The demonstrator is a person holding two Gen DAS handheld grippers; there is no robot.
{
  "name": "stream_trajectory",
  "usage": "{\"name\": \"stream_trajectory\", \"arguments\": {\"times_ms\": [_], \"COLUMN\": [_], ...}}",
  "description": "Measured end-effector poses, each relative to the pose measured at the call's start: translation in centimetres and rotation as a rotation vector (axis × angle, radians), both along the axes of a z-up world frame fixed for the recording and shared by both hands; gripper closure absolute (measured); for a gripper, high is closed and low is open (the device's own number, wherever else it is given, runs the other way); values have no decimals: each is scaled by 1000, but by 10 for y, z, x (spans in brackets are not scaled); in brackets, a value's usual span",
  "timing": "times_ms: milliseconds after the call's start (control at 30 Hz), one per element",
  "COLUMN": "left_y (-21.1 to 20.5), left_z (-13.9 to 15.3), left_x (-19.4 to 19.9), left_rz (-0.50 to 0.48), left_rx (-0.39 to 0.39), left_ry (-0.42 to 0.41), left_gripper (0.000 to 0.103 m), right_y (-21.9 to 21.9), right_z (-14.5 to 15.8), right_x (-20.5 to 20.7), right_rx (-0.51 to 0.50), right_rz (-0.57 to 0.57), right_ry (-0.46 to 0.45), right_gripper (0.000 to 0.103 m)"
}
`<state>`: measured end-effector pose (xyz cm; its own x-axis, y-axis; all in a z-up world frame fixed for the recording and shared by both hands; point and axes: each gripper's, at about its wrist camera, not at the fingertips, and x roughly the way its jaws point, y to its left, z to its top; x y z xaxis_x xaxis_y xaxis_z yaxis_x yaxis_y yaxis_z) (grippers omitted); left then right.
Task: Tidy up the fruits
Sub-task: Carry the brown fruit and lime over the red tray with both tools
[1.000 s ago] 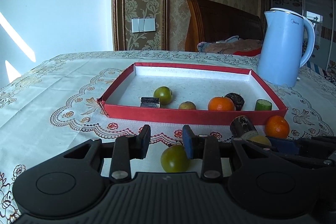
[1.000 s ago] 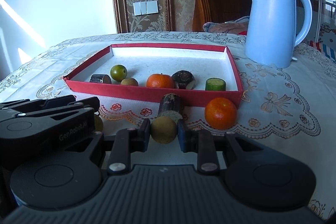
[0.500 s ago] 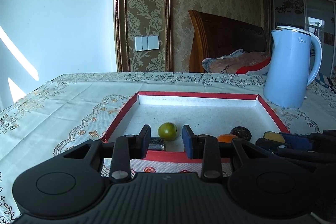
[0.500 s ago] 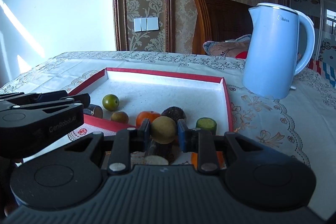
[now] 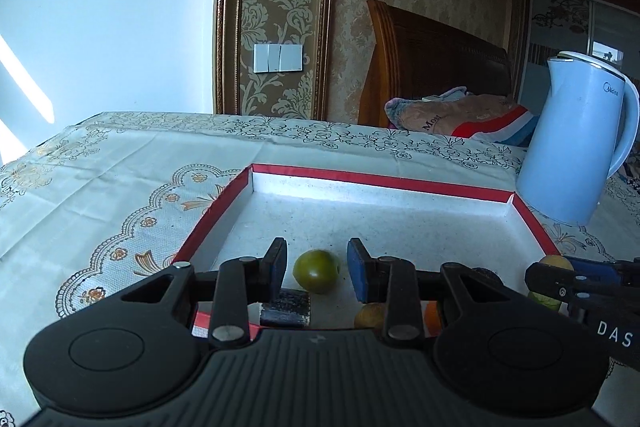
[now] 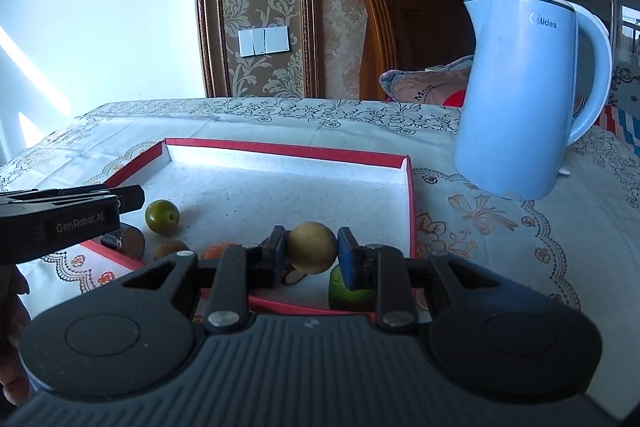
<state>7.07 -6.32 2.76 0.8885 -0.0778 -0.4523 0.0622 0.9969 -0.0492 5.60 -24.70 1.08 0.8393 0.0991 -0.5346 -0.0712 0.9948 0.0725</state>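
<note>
Cool daylight from the left, sharp focus, fisheye-bent edges, dark corners.

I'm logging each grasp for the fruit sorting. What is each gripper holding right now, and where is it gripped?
The right gripper pinches a round tan fruit across its sides. The left gripper holds nothing.

The left gripper (image 5: 317,265) points forward and a little down. Its two fingers are apart with a small gap, and nothing is squeezed between them. The right gripper (image 6: 311,255) is close beside it, pointing the same way and also a little down. Its fingers are pressed on a round yellow-brown fruit (image 6: 312,247), one on each side. A dark shape behind the left gripper may be the person's hand (image 6: 14,331).
</note>
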Motion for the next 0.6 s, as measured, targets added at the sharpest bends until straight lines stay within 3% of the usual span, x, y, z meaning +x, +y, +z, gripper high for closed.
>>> {"name": "stream_trajectory", "arguments": {"times_ms": [167,367,600], "left_y": [-10,-14,0], "left_z": [-4,-14,-14], "left_x": [9,20,21], "left_rz": [-24,-42,-67], "left_rx": [23,37,-39], "left_ry": [-12,28,38], "left_gripper": [70,70,70], "right_y": [1,5,5], "right_z": [-10,-16,-16], "right_x": [10,16,14], "right_rx": [-6,-27,-34], "right_rz": [-2,-2,-14], "right_ry": [16,22,8], "right_gripper": [77,77,77]}}
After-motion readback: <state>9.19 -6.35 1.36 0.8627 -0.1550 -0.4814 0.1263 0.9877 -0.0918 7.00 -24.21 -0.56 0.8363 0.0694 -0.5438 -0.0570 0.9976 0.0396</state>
